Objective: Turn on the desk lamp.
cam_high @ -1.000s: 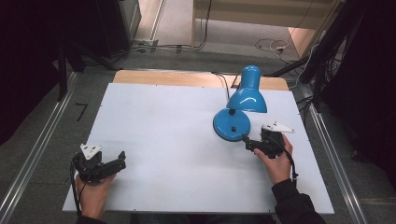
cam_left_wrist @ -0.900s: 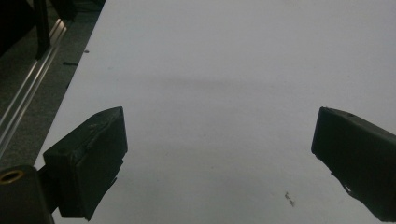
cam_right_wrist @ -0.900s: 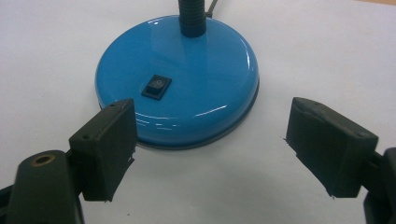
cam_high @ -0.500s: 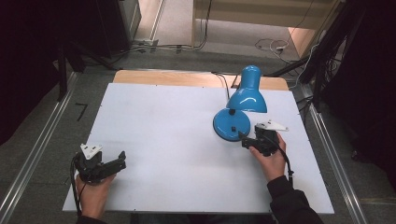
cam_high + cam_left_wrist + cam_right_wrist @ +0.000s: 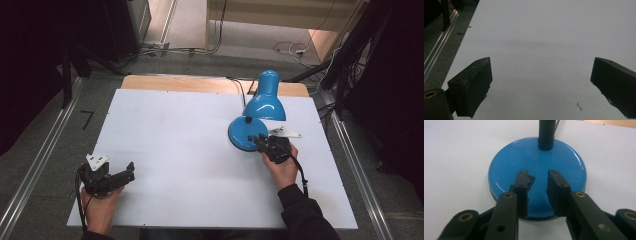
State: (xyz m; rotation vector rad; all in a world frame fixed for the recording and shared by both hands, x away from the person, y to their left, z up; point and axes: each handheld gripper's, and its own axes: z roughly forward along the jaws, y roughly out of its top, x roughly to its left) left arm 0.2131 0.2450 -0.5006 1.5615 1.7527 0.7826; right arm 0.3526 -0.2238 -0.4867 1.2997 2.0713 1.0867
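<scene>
Found the blue lamp (image 5: 257, 117) standing at the far right of the white tabletop (image 5: 165, 130), with its round base (image 5: 506, 170) just in front of the right hand-held gripper (image 5: 537, 173). Held that one low over the near part of the base, jaws pulled close but not touching each other, with only a thin gap and nothing pinched in it. Looked like a try at the small black switch (image 5: 531, 180), tucked right beside the tip of one jaw. Needed, by the look of it, a tiny slide sideways to bring a tip onto the switch, then a soft push straight down. Called for no hard shove, since the shiny base could slip or the lamp could tip. Kept the left hand-held gripper (image 5: 131, 171) well apart from the lamp, at the near left of the tabletop, jaws wide apart and holding nothing. Compared with a second before: had just been closing the right jaws, from wide to narrow, with nothing between them. Had moved the right hand a little nearer the base, too. Left the lamp in the same spot, shade pointing the same way. Left the left hand where it was.
</scene>
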